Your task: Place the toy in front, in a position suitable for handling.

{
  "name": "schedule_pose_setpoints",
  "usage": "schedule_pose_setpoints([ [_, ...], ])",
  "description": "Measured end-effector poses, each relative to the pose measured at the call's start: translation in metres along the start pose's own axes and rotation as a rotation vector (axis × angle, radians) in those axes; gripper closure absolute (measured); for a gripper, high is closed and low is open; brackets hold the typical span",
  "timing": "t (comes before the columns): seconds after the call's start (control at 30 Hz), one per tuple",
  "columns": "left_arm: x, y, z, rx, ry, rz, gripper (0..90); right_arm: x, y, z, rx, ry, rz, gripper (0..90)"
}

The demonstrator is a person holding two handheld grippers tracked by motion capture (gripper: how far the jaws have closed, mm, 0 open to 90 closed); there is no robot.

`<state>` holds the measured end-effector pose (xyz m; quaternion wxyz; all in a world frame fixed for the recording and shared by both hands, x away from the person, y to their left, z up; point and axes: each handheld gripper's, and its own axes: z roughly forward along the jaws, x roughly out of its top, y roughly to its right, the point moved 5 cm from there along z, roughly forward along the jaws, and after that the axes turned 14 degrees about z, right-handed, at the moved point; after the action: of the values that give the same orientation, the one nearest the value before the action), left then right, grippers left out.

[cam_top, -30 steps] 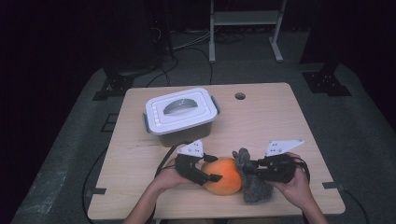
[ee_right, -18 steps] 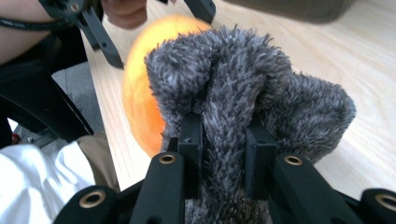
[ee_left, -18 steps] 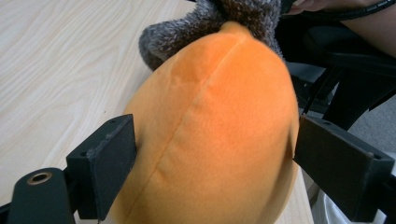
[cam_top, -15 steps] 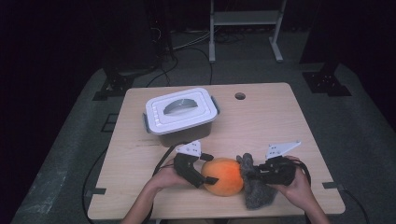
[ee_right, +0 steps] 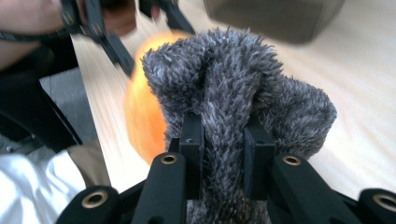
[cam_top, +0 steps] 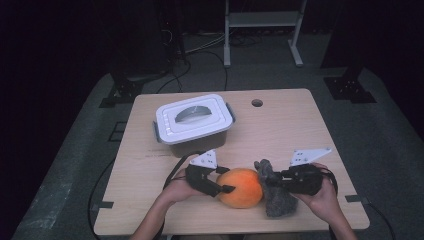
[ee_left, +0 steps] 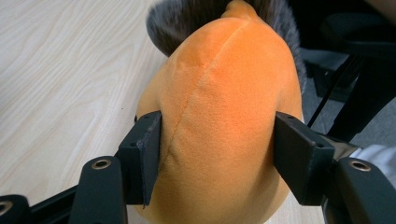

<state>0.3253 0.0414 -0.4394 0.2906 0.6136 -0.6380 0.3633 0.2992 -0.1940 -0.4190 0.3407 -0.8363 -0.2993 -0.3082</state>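
Grippers meet at one soft toy near the front edge of the wooden table (cam_top: 300,130). From the high view, we see the plush toy (cam_top: 241,187) lying crosswise between the hands, its long axis running left to right: orange body toward the left gripper (cam_top: 226,189), grey furry part (cam_top: 276,196) toward the right gripper (cam_top: 270,181). Each gripper reaches inward from its own end, so neither is nearer than the other. A lidded white box (cam_top: 194,120) stands well behind them.

From the left gripper view, we see the orange body (ee_left: 219,126) straight ahead between the two black pads (ee_left: 145,154), which have just been closing and now press into its sides. The toy's underside and far end are hidden.

From the right gripper view, we see the jaws nearly together, pinching a tuft of the grey fur (ee_right: 229,116). The orange body glows blurred beyond it, to the left. We cannot make out what the grey part is, nor how it joins the orange body.
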Motion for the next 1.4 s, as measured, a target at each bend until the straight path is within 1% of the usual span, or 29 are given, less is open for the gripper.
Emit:
schedule_pose_setpoints([
  [0.07,0.003,0.002,0.001,0.004,-0.008,0.018,37.7,0.006,-0.007,-0.003,0.006,0.029,-0.015,73.4],
  [0.13,0.006,0.005,0.002,0.01,-0.017,0.029,38.0,0.01,-0.013,-0.004,0.005,0.046,-0.033,73.3],
  [0.23,0.009,0.007,0.002,0.015,-0.031,0.048,38.1,0.011,-0.018,0.0,-0.009,0.042,-0.053,72.9],
  [0.3,0.009,0.006,0.0,0.018,-0.026,0.048,38.5,0.01,-0.016,0.003,-0.01,0.035,-0.052,72.9],
  [0.4,0.01,0.005,-0.002,0.018,-0.016,0.048,39.2,0.009,-0.012,0.005,-0.003,0.027,-0.032,72.9],
  [0.53,0.01,0.004,-0.003,0.016,-0.011,0.051,39.5,0.003,-0.008,0.013,0.006,-0.002,-0.015,72.6],
  [0.67,0.011,0.005,-0.004,0.016,-0.011,0.056,39.4,0.002,-0.006,0.014,0.017,-0.003,-0.007,72.6],
  [0.73,0.01,0.005,-0.004,0.012,0.0,0.059,38.9,0.002,-0.006,0.014,0.018,-0.004,-0.007,72.5],
  [0.8,0.009,0.004,-0.004,0.004,0.014,0.055,36.1,0.001,-0.006,0.014,0.019,-0.007,-0.002,72.6],
  [0.83,0.008,0.003,-0.005,-0.006,0.027,0.05,32.7,0.0,-0.006,0.014,0.018,-0.01,-0.002,72.6],
  [0.9,0.006,-0.001,-0.008,-0.003,0.051,0.034,26.2,-0.002,-0.004,0.014,0.024,-0.017,0.002,72.6],
  [0.97,0.002,-0.004,-0.01,-0.01,0.054,0.015,17.3,-0.003,-0.002,0.015,0.025,-0.02,0.007,72.6],
  [1.03,-0.004,-0.007,-0.01,-0.011,0.06,-0.007,13.1,-0.004,0.0,0.015,0.03,-0.023,0.013,72.5],
  [1.07,-0.008,-0.008,-0.009,-0.025,0.057,-0.029,10.8,-0.004,0.0,0.015,0.032,-0.022,0.013,72.5],
  [1.1,-0.01,-0.008,-0.007,-0.03,0.054,-0.038,10.1,-0.005,0.001,0.015,0.034,-0.021,0.013,72.4],
  [1.13,-0.012,-0.009,-0.005,-0.035,0.047,-0.041,9.9,-0.005,0.001,0.015,0.036,-0.022,0.016,72.4],
  [1.2,-0.016,-0.009,-0.001,-0.069,0.047,-0.072,9.0,-0.005,0.001,0.015,0.039,-0.022,0.018,72.4],
  [1.27,-0.018,-0.009,0.002,-0.086,0.059,-0.085,9.7,-0.005,0.001,0.015,0.037,-0.026,0.018,72.3],
  [1.3,-0.018,-0.008,0.002,-0.096,0.067,-0.084,13.3,-0.005,0.001,0.016,0.035,-0.027,0.015,72.3],
  [1.37,-0.017,-0.007,0.001,-0.09,0.069,-0.071,22.5,-0.006,0.001,0.016,0.031,-0.03,0.015,72.2],
  [1.4,-0.016,-0.006,0.001,-0.08,0.069,-0.064,26.7,-0.006,0.001,0.016,0.031,-0.03,0.018,72.2],
])
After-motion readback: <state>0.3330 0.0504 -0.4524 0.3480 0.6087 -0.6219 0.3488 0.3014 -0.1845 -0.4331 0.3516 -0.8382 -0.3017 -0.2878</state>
